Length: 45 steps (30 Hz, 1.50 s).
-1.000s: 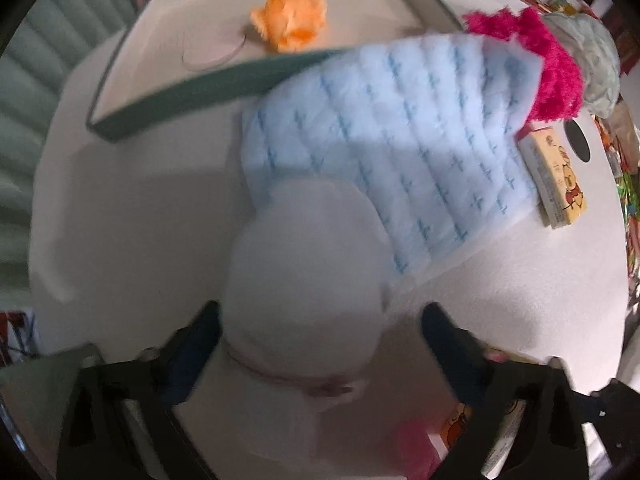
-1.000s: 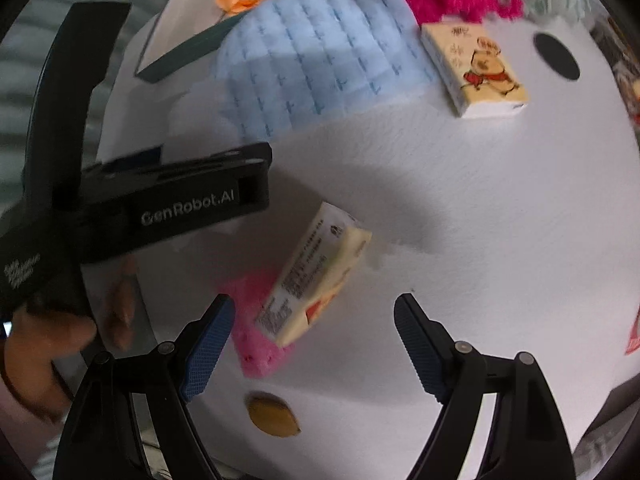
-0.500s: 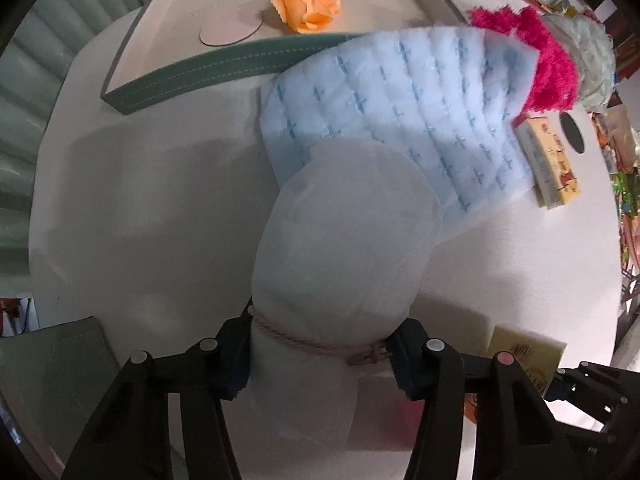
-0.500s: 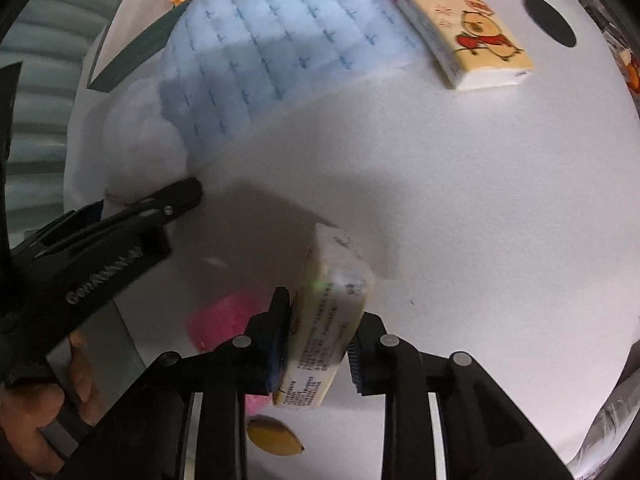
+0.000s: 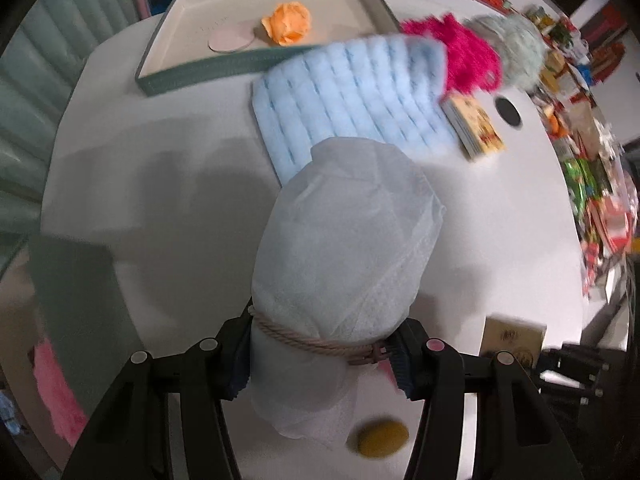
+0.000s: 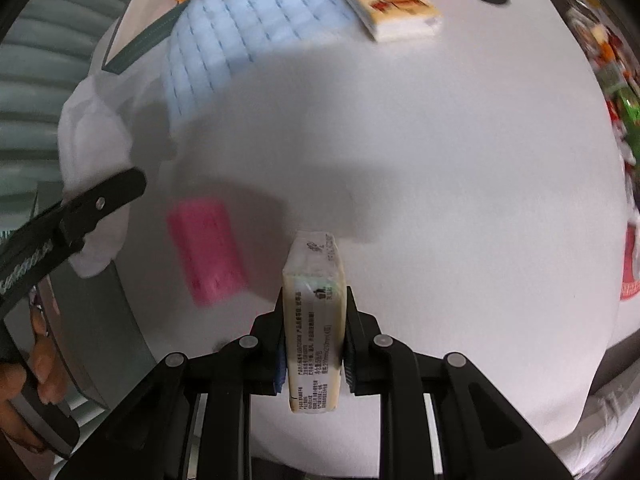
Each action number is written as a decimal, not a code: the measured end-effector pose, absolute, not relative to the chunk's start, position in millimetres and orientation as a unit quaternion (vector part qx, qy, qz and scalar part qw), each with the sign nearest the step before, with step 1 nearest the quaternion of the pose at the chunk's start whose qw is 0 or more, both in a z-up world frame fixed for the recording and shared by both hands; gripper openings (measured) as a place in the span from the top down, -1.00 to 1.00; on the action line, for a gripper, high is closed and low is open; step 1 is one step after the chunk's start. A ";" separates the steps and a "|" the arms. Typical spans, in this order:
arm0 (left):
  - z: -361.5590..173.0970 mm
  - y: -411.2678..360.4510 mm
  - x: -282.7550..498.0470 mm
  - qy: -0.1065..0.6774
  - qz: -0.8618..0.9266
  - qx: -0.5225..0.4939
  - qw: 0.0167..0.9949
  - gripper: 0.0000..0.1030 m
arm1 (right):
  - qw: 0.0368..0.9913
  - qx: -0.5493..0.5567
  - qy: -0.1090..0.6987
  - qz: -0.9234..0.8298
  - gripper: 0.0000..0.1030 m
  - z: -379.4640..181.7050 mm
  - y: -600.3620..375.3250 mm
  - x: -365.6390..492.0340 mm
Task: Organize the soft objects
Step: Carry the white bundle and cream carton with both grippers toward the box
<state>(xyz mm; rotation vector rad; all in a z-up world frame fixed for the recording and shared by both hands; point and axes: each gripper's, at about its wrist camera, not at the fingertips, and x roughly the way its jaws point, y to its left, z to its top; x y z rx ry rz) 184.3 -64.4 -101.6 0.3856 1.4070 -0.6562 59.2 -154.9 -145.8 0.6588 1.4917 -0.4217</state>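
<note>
Two tissue packs [image 6: 390,4], blue pad [image 5: 352,100], tray [image 5: 200,68]

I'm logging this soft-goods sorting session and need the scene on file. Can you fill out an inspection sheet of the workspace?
Surface: white round table.
Job's things: white drawstring fabric pouch; cream tissue pack; quilted light-blue cloth; grey-green tray holding orange fabric flower.
Clutter: magenta fluffy item, pink pad, cartoon-printed tissue pack.
Grippers: left gripper clamps the pouch's neck; right gripper clamps the cream pack.
Cables: nothing seen.
Surroundings: crowded colourful shelves.
</note>
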 end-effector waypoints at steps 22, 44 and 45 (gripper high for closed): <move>-65.5 -29.2 97.6 0.613 -0.353 0.184 0.682 -0.10 | 0.645 0.295 0.671 -0.214 0.54 -135.6 -109.2 -17.0; -29.6 48.5 122.6 0.581 -0.317 0.108 0.742 -0.11 | 0.678 0.237 0.663 -0.213 0.54 -125.2 -109.6 55.3; -29.3 52.1 123.5 0.581 -0.314 0.104 0.744 -0.11 | 0.679 0.234 0.663 -0.212 0.54 -124.3 -108.1 57.2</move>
